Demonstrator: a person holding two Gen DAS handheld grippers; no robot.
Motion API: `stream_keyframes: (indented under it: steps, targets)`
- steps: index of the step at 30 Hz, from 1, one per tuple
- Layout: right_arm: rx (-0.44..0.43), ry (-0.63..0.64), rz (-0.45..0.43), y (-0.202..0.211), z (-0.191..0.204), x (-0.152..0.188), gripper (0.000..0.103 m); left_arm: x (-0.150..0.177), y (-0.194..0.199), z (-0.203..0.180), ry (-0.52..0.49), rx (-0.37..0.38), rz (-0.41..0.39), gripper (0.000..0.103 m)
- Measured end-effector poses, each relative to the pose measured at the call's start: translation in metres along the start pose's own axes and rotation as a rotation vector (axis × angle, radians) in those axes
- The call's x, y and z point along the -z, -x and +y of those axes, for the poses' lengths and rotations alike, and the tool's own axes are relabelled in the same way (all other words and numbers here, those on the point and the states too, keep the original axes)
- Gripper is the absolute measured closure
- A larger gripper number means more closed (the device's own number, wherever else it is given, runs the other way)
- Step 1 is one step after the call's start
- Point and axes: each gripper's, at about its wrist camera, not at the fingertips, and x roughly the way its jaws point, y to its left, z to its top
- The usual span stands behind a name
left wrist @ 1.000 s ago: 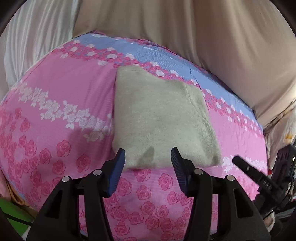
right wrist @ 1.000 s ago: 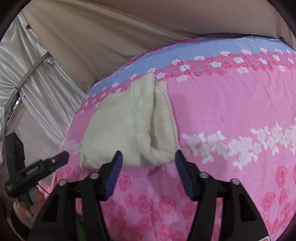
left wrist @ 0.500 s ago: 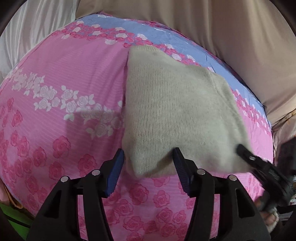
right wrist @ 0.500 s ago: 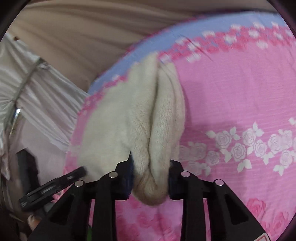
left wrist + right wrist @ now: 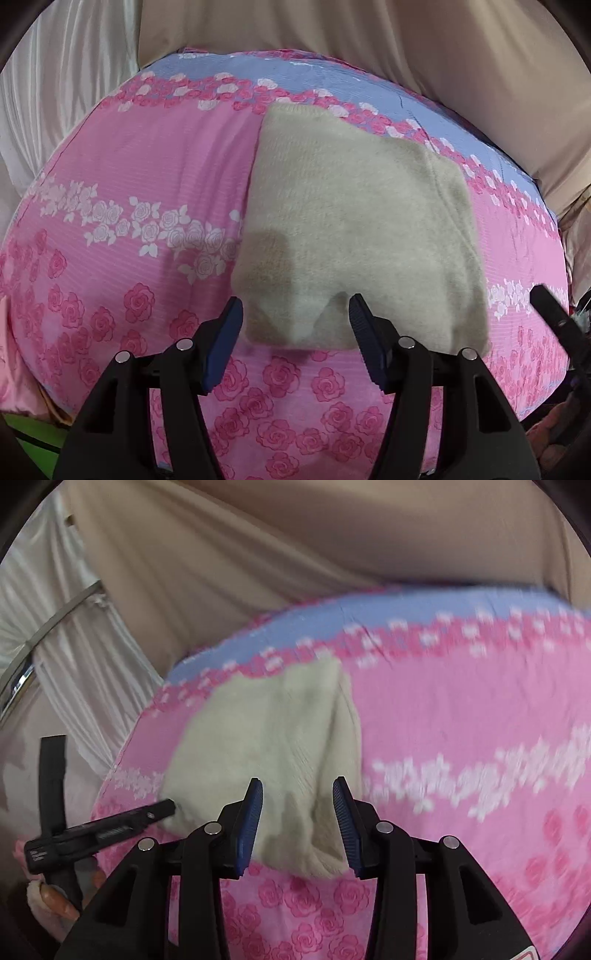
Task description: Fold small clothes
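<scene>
A folded cream knitted garment lies on a pink rose-patterned bedsheet. My left gripper is open, its jaws on either side of the garment's near left corner. My right gripper is open, with the garment's near right folded edge between its jaws, not pinched. The right gripper's tip shows at the right edge of the left wrist view. The left gripper's tip shows in the right wrist view.
The sheet has a blue band along its far edge. Beige curtain hangs behind the bed, white curtain at the left. The bed's right edge drops off near the garment.
My right gripper was shut on the garment's folded edge half a second ago; it has since opened and drawn back. My left gripper stayed open and drew back slightly.
</scene>
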Motion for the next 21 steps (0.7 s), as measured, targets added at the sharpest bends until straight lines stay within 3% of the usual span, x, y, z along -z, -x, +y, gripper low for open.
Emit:
stream_keyframes:
  steps: [3, 6, 7, 12, 14, 16, 18, 21]
  targets:
    - [0.039, 0.068, 0.066, -0.033, 0.008, 0.004, 0.072, -0.001, 0.001, -0.009, -0.018, -0.026, 0.001, 0.045]
    - [0.092, 0.087, 0.267, -0.093, -0.005, 0.03, 0.077, 0.0, -0.001, -0.015, -0.041, -0.056, 0.005, 0.045]
    - [0.095, 0.07, 0.289, -0.098, -0.007, 0.033, 0.078, 0.0, -0.003, -0.017, -0.049, -0.068, 0.012, 0.045]
    - [0.088, 0.156, 0.133, -0.049, 0.025, 0.02, 0.079, 0.005, -0.002, -0.013, -0.048, -0.097, 0.017, 0.045]
    - [0.122, 0.221, 0.167, -0.065, 0.027, 0.027, 0.078, 0.006, -0.005, -0.011, -0.045, -0.106, 0.028, 0.045]
    - [0.167, 0.238, 0.281, -0.105, 0.012, 0.04, 0.079, 0.007, -0.008, -0.01, -0.04, -0.115, 0.033, 0.045]
    - [0.14, 0.192, 0.279, -0.105, 0.005, 0.037, 0.08, 0.007, -0.009, -0.011, -0.037, -0.12, 0.036, 0.045]
    - [0.085, 0.121, 0.216, -0.07, 0.01, 0.022, 0.078, 0.007, -0.006, -0.011, -0.044, -0.133, 0.026, 0.045]
